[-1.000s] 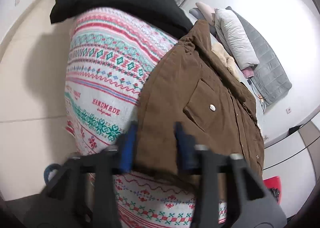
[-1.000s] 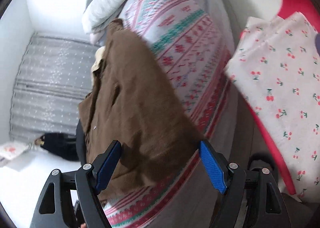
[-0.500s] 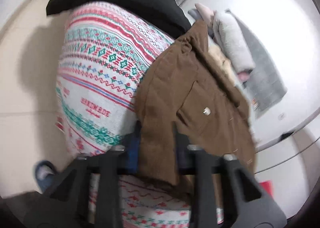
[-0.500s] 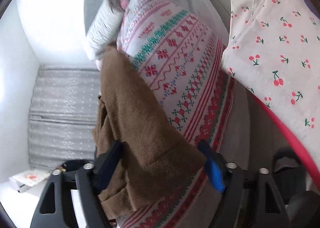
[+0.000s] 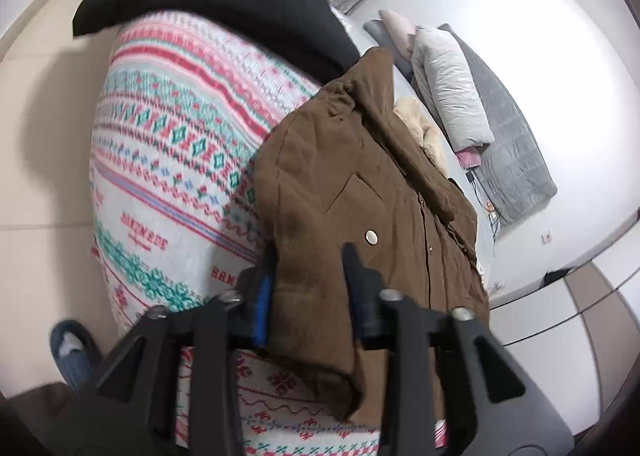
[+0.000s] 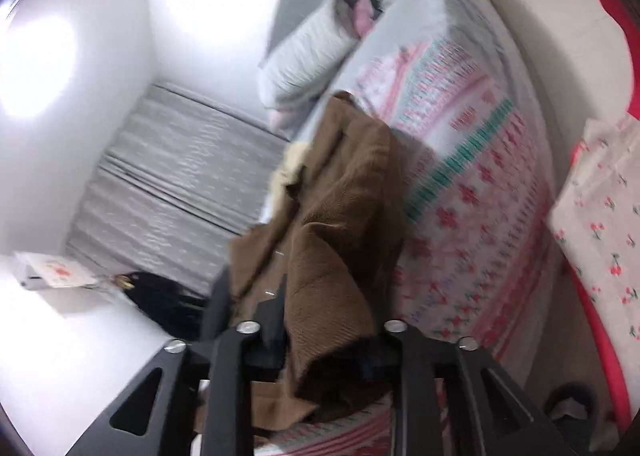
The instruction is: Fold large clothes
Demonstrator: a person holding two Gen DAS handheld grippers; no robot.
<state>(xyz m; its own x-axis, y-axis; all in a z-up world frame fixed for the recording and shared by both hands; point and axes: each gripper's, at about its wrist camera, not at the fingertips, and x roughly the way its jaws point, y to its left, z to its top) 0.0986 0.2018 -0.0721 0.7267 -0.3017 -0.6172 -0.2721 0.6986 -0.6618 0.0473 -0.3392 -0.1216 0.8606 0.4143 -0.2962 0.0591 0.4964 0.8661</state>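
— What have you got on the left wrist view, starting from the left edge?

— Pale floor down the left side, and a blue slipper (image 5: 70, 350) in the lower left corner. Next comes the patterned blanket (image 5: 168, 160) on the bed, red, teal and white bands, filling the left centre. A black garment (image 5: 216, 4) lies over it at the top of the frame. The brown jacket (image 5: 360, 200) takes the centre, spread on the blanket with its snap-buttoned chest pocket facing me and a cream fleece lining showing at the collar. My left gripper (image 5: 308, 288) is at the bottom centre; its jaws are closed most of the way, pinching the jacket's lower edge between the blue pads.

— And further right?

— A folded pale grey quilt (image 5: 452, 96) in the upper right, resting against a darker grey quilted cover (image 5: 516, 160), with white wall behind.

— Now the right wrist view.

— It's blurry. White wall on the left, a grey curtain (image 6: 168, 176) at centre left, a dark bundle below it I can't identify. The jacket (image 6: 344, 224) runs up the middle of the frame. My right gripper (image 6: 324, 336) sits at the bottom centre, jaws narrowed onto a bunched fold of the jacket, cloth filling the gap. Right of it is the same blanket (image 6: 472, 224), then a cherry-print cloth (image 6: 600, 224) over something red at the right edge.
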